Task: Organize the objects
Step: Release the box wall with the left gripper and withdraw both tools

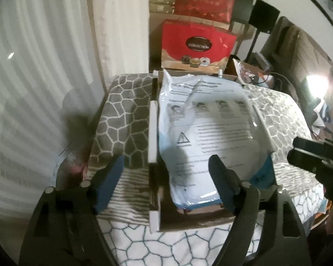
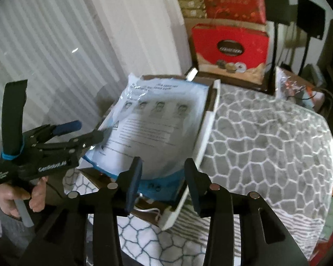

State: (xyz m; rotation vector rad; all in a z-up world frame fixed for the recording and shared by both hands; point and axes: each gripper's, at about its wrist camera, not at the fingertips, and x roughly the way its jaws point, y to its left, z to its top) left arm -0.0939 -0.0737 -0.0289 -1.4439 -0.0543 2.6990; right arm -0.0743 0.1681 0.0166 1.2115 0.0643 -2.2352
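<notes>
Both tools gaping, empty; mask pack [image 1: 206,130] in box [image 1: 188,222] straight ahead, long axis fwd; left tool [image 1: 166,173] nearer.

White vertical blinds [image 1: 33,71] cover the left side, with a pale curtain [image 1: 122,26] next to them. The bed has a grey and white cobble-pattern blanket [image 2: 266,137]. Red gift boxes [image 1: 198,44] are stacked behind it, black stands [image 2: 308,17] to their right, and a bright lamp [image 1: 317,84] glares at far right.

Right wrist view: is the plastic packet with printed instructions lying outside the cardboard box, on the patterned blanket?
No, the plastic packet lies in the open cardboard box, which itself rests on the patterned blanket.
</notes>
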